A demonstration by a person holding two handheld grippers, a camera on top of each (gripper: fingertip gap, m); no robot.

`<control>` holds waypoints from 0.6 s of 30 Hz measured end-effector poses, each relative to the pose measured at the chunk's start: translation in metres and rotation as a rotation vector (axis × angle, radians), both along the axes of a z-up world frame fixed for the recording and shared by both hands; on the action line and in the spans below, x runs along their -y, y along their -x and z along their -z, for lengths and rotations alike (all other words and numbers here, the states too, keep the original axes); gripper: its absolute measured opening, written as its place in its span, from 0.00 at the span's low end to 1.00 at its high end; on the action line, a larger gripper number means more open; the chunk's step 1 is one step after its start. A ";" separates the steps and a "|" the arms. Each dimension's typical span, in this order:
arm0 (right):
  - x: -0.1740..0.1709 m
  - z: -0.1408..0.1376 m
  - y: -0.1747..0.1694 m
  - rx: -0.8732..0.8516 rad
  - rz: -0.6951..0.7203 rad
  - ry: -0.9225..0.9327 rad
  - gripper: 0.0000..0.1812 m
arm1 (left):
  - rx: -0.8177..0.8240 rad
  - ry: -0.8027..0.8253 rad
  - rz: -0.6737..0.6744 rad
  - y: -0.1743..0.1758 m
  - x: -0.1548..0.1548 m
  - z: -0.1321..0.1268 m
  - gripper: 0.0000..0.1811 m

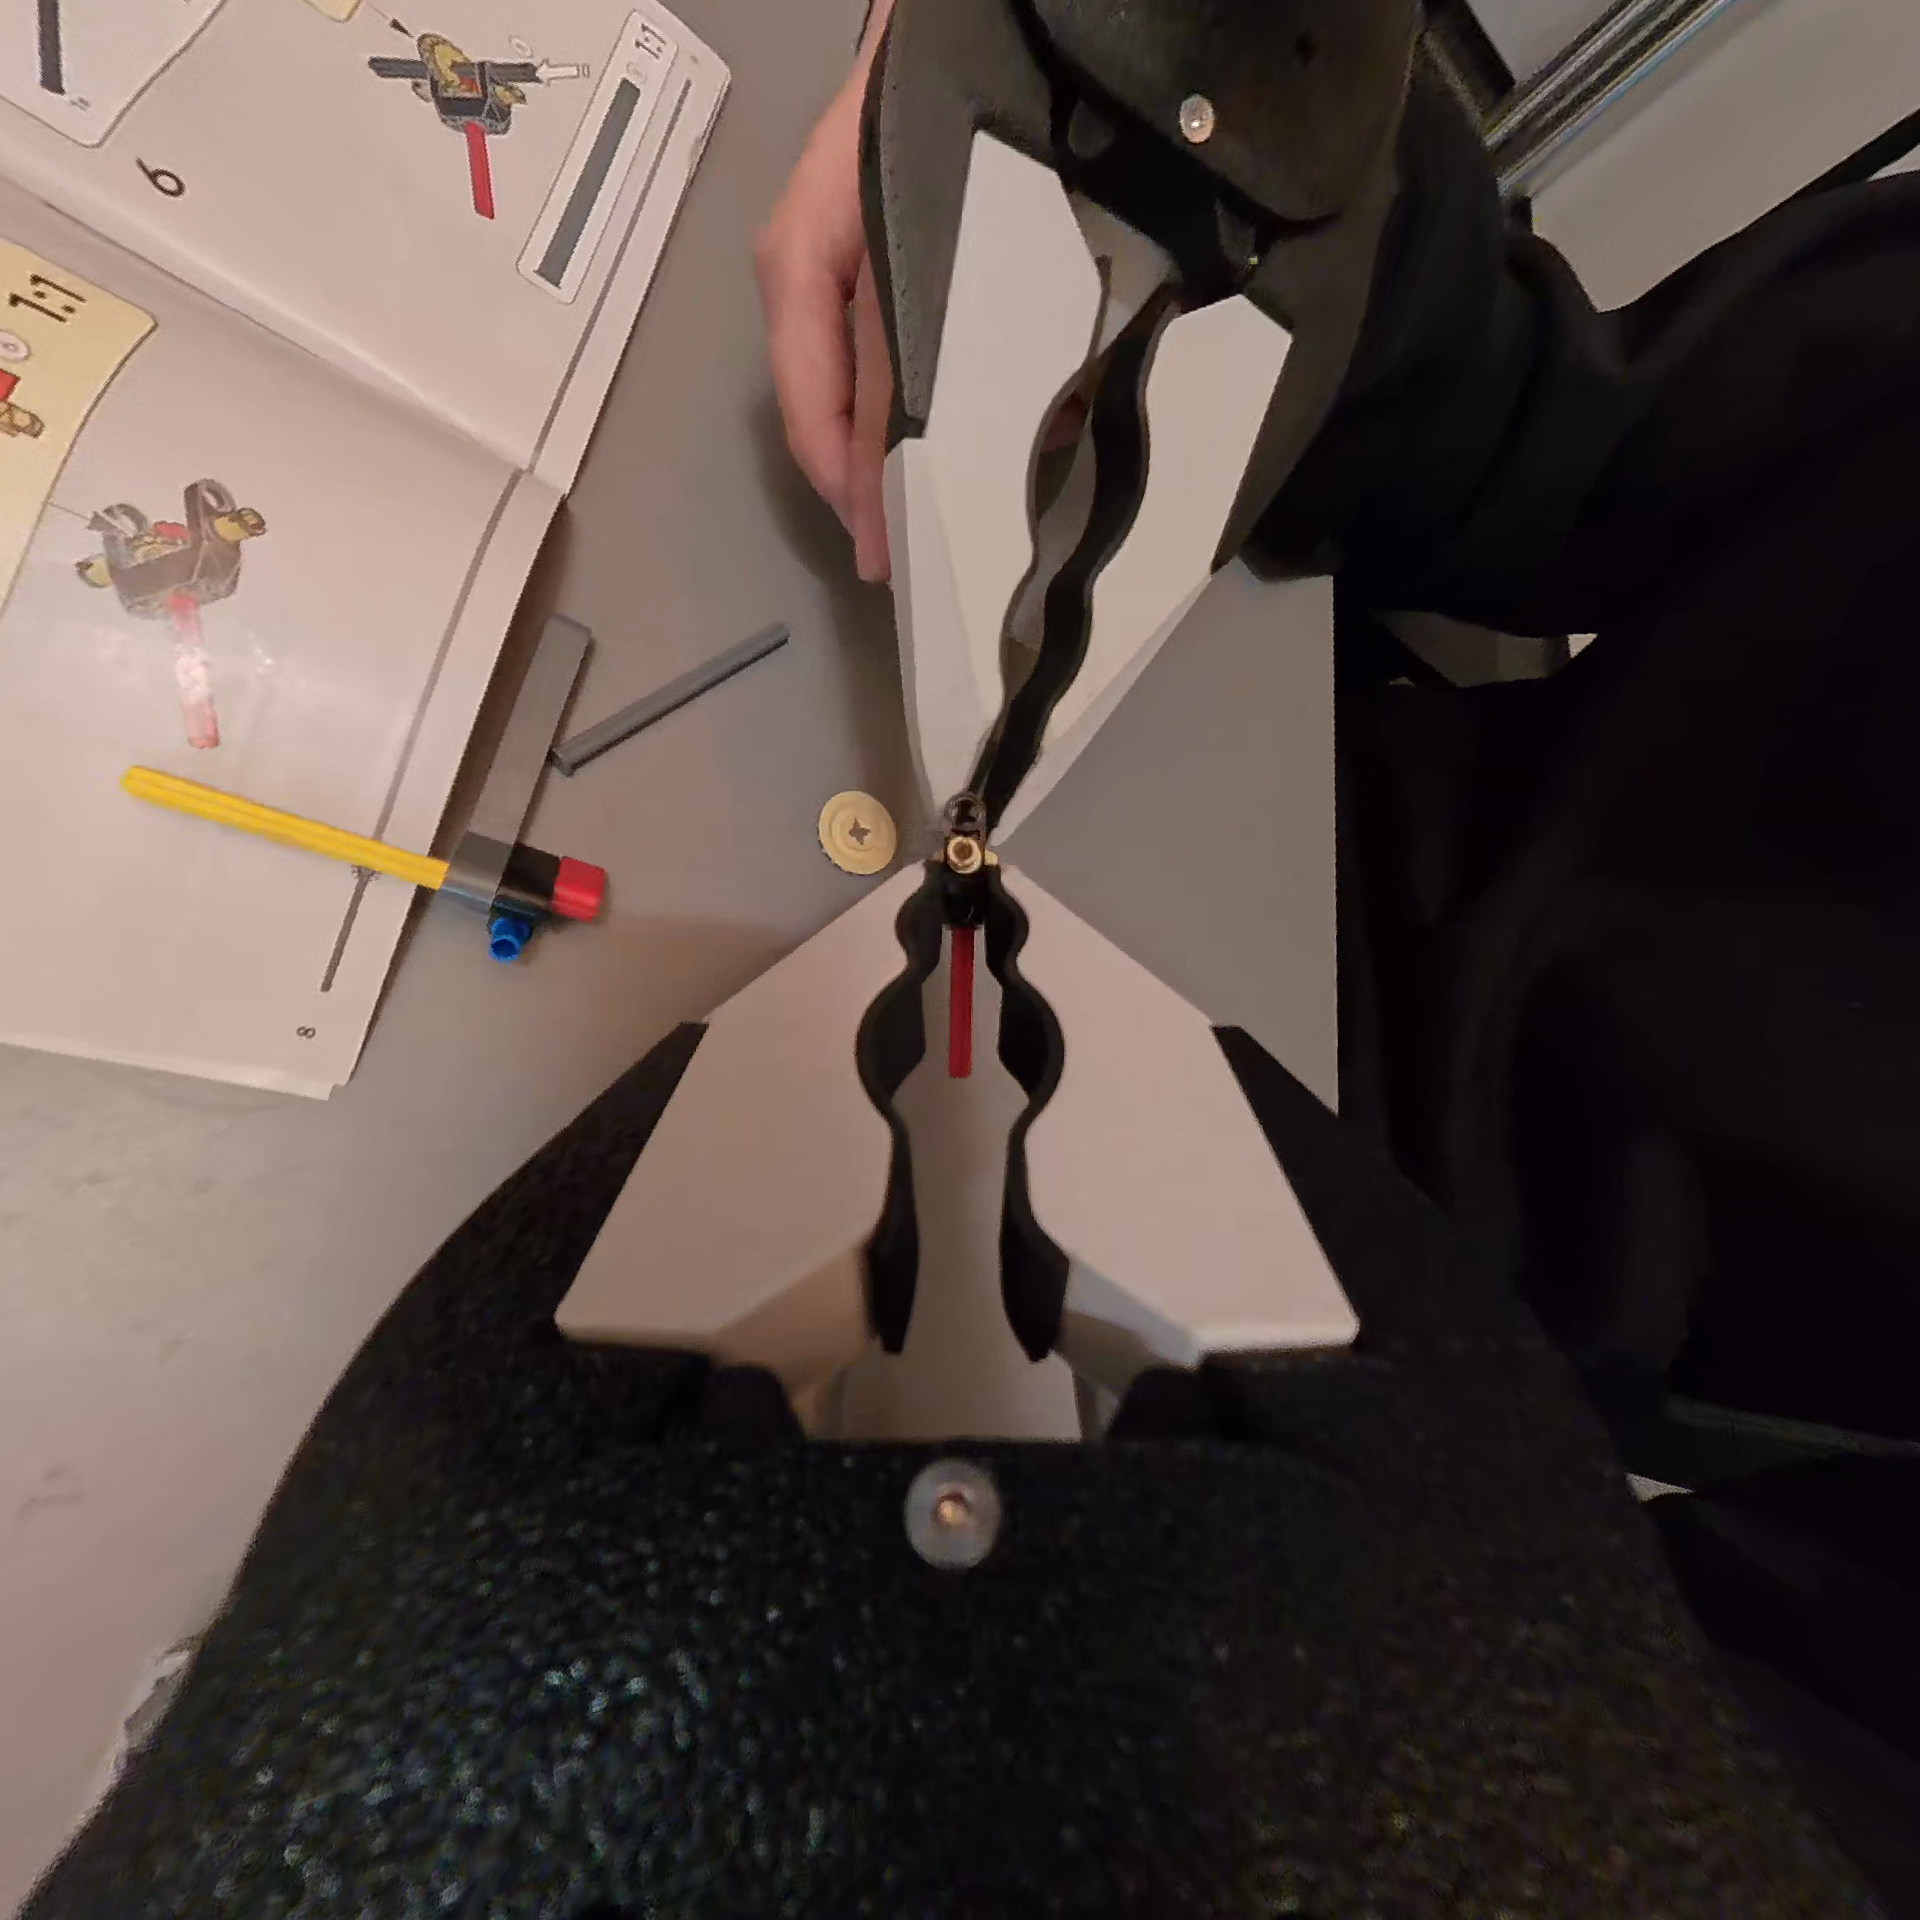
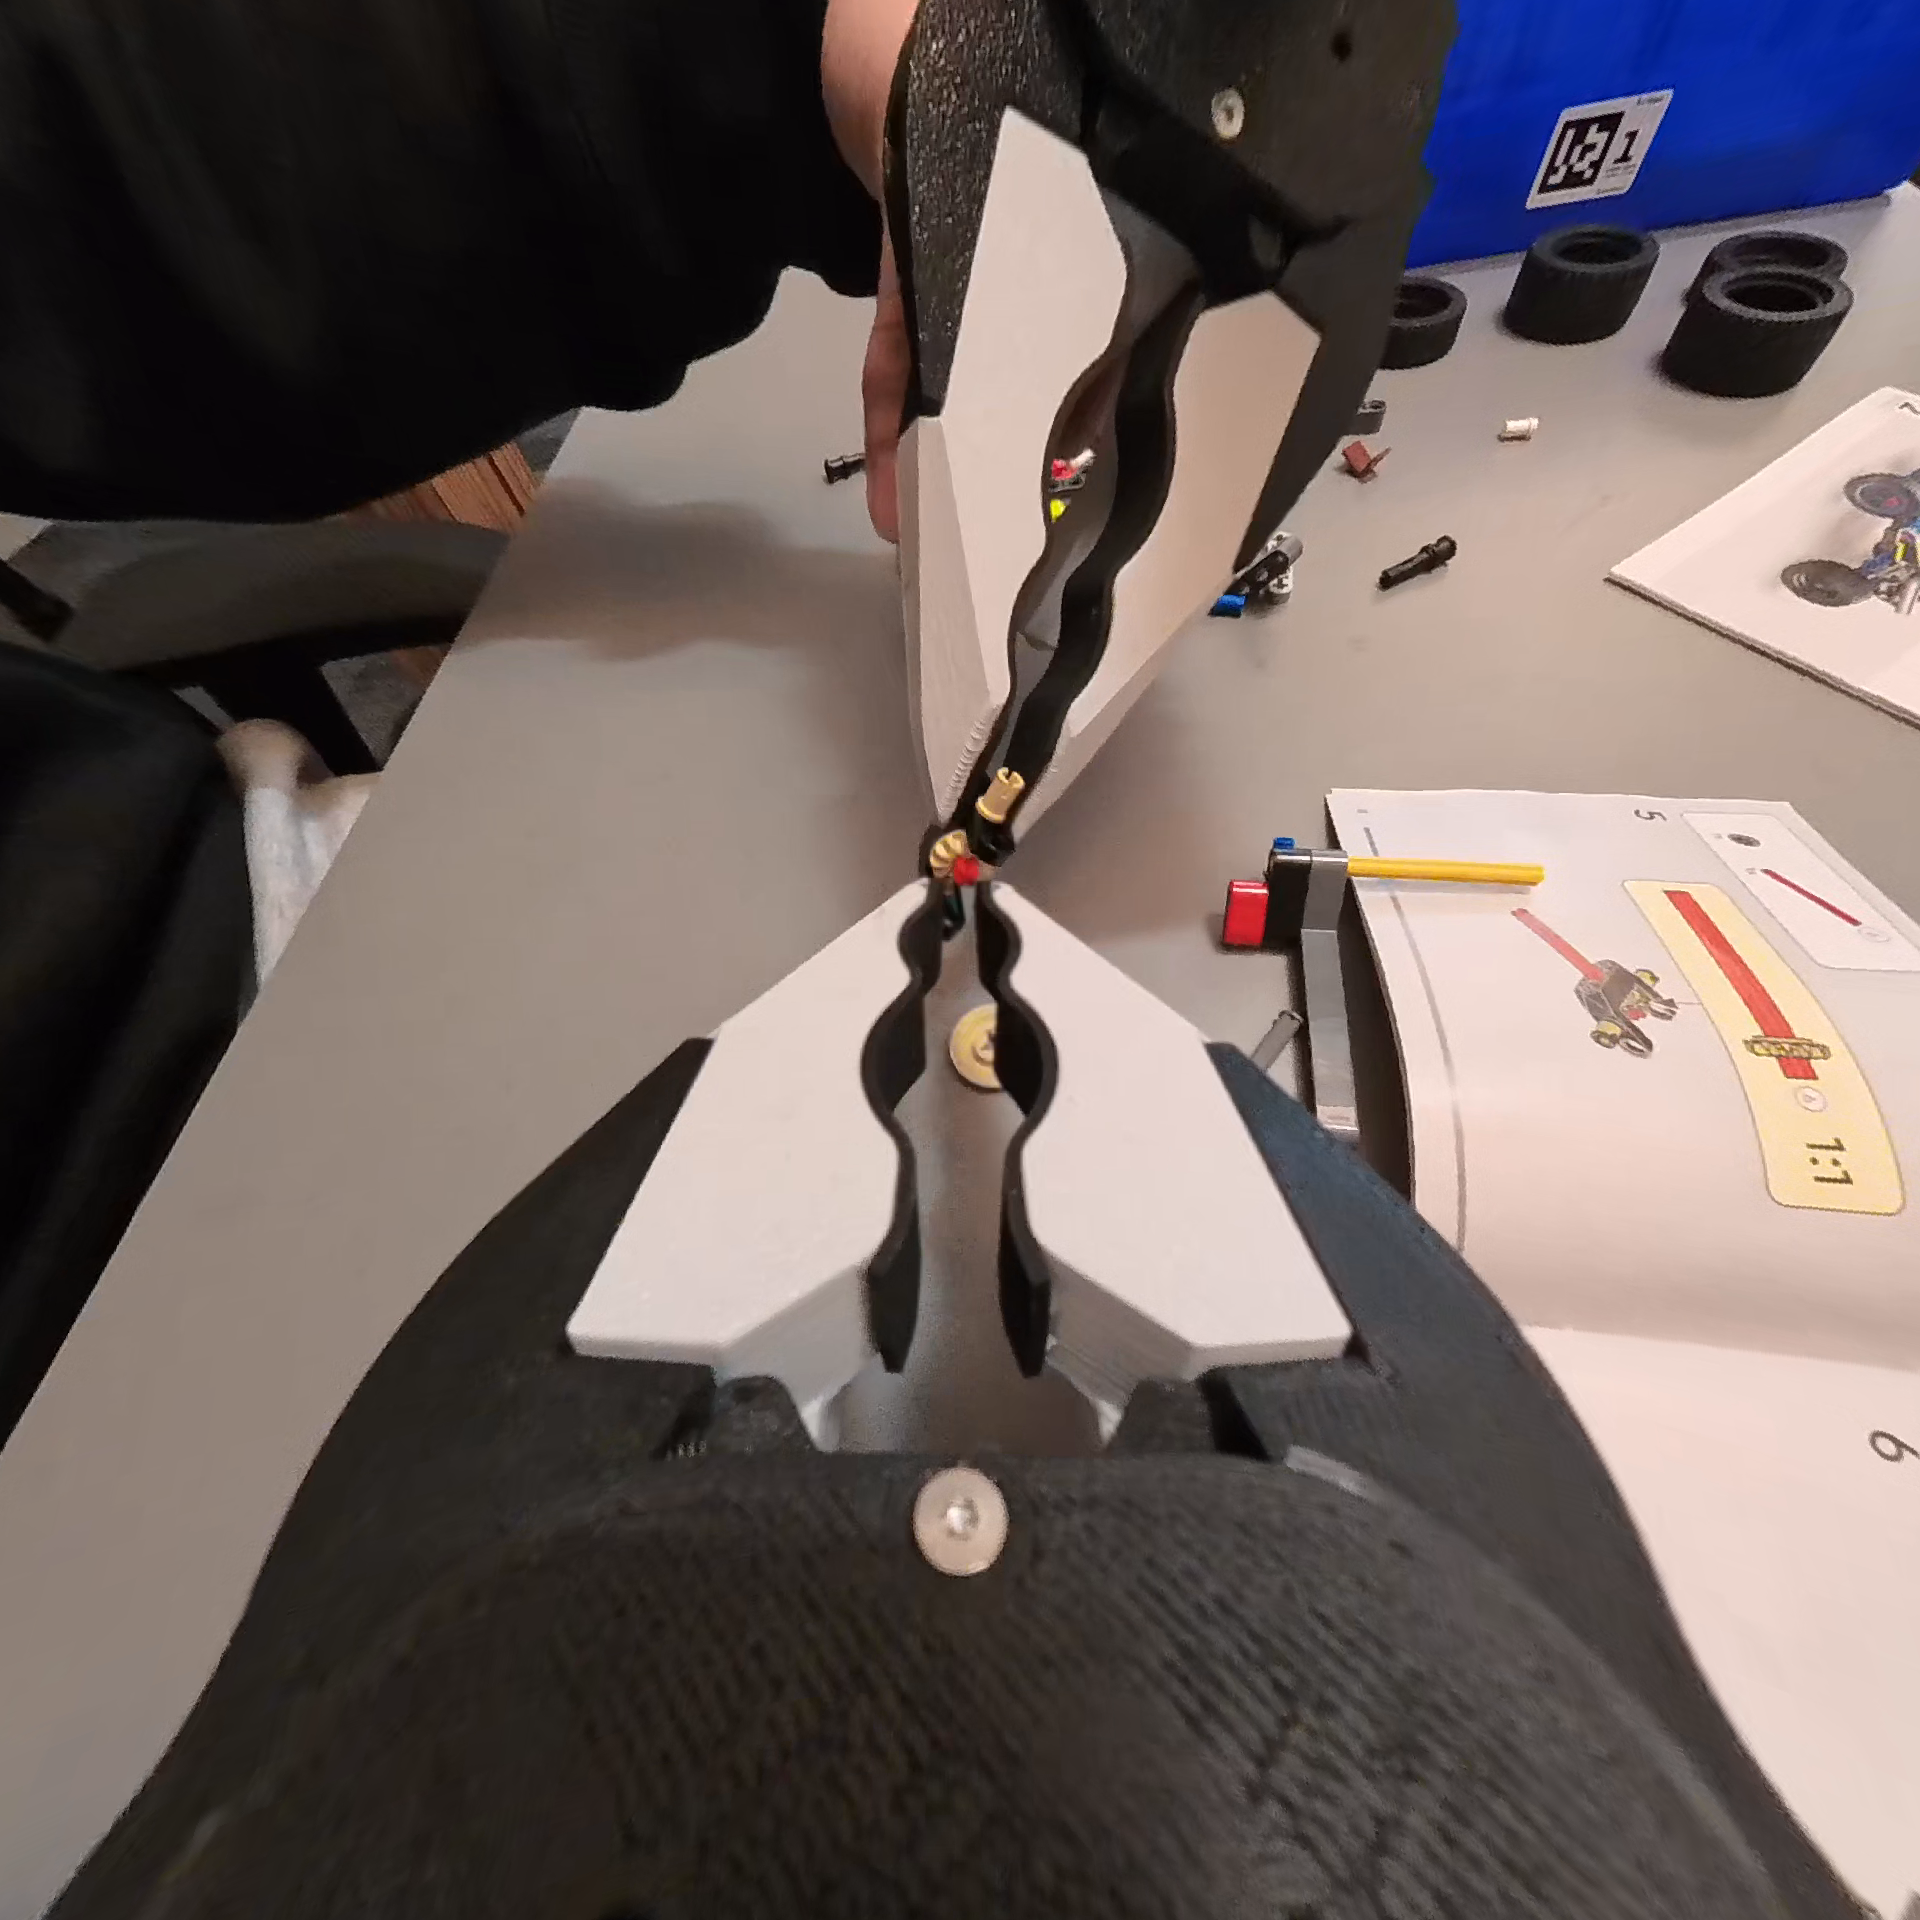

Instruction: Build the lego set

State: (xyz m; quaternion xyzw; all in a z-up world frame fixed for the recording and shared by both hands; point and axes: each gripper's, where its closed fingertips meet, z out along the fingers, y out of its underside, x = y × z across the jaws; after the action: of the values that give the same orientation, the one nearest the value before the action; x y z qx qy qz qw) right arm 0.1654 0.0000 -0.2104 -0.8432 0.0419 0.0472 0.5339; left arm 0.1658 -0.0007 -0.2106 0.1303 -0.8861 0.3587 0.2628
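In the left wrist view my left gripper (image 1: 961, 883) is shut on a small black assembly (image 1: 961, 857) with tan pins; its red axle (image 1: 961, 1003) runs back between the fingers. My right gripper (image 1: 971, 816) comes in from above, tip to tip, shut on a small black piece (image 1: 966, 816) that touches the assembly. In the right wrist view my right gripper (image 2: 954, 899) is at the bottom and the left gripper (image 2: 982, 816) above it; the assembly's tan gear (image 2: 943, 854) and tan pin (image 2: 1003, 795) show between them. Both are a little above the grey table (image 2: 623, 831).
A tan round disc (image 1: 857, 831) lies on the table under the tips. A yellow axle with grey, black, red and blue parts (image 1: 520, 883) and a grey axle (image 1: 670, 696) lie by the open instruction booklet (image 1: 260, 416). Black tyres (image 2: 1756, 322), small loose pieces (image 2: 1418, 561) and a blue bag (image 2: 1662, 104) are farther off. The tips of both grippers are at nearly the same place.
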 end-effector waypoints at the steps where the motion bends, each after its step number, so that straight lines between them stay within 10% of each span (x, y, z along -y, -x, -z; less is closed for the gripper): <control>1: -0.001 -0.001 0.000 0.000 0.004 -0.007 0.01 | 0.005 0.003 0.003 0.000 0.000 -0.001 0.03; 18: -0.002 0.019 -0.016 0.121 0.065 0.111 0.01 | 0.209 -0.073 -0.028 -0.014 -0.003 0.018 0.03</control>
State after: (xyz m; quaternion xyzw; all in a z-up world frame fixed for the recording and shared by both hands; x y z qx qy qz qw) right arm 0.1812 0.0017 -0.2293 -0.8710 0.0394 -0.0237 0.4891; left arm 0.1794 0.0019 -0.2290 0.1137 -0.9193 0.3416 0.1591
